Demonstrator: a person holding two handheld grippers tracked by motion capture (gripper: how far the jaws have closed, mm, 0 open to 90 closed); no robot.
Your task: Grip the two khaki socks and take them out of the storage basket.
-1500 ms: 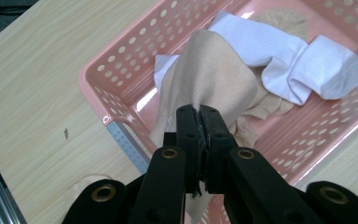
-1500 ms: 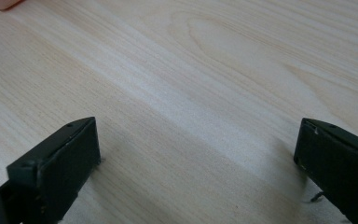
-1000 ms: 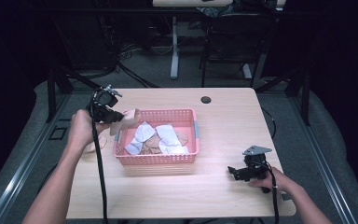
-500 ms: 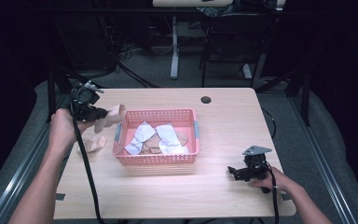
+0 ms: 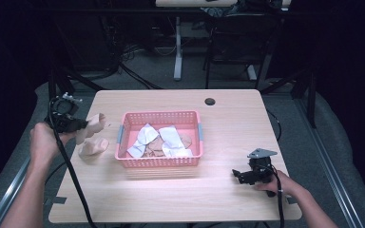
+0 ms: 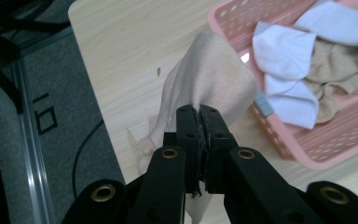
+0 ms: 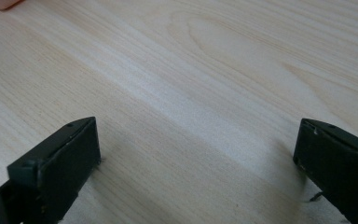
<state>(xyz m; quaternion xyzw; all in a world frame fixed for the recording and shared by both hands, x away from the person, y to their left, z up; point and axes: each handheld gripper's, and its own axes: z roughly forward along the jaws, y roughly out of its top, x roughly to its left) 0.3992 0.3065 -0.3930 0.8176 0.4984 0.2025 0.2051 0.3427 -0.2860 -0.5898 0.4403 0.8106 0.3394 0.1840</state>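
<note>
Wooden table [image 5: 228, 118]; left tool [image 6: 198, 116] pinching beige sock [image 6: 212, 81], hanging lengthwise.

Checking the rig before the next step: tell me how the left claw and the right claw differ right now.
The left claw is shut, its jaws pinching a beige sock; the right claw is open, with bare table between its jaws. The left claw is lifted beside the pink basket; the right claw sits low on the table, apart from the basket. Both are black and hand-held.

Beige sock [image 6: 209, 79] pinched in left claw [image 6: 199, 116], hanging beside pink basket [image 5: 159, 162].
</note>
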